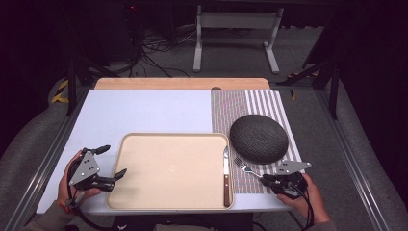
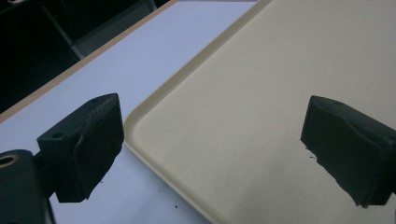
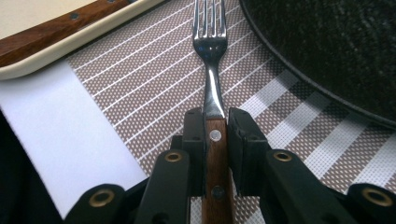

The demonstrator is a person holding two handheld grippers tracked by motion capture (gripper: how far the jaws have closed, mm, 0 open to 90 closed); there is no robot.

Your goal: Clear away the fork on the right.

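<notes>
A fork [image 3: 211,56] with a wooden handle lies on the striped placemat [image 1: 250,103], tines toward the dark plate [image 1: 259,138]. My right gripper [image 3: 215,122] is shut on the fork's handle, its pads pressed against both sides; in the high view the fork [image 1: 246,167] runs up-left from that gripper [image 1: 265,179]. A wooden-handled knife [image 1: 225,175] rests along the right inner edge of the beige tray [image 1: 168,168]. My left gripper [image 1: 111,162] stands open at the tray's left rim [image 2: 154,95], one jaw over the white table, the other over the tray, nothing between them.
The white table top [image 1: 144,108] stretches behind the tray, with a wooden strip [image 1: 183,83] along its far edge. A metal rail [image 1: 48,159] borders the table on the left. Floor, cables and a stand's legs [image 1: 235,43] lie beyond.
</notes>
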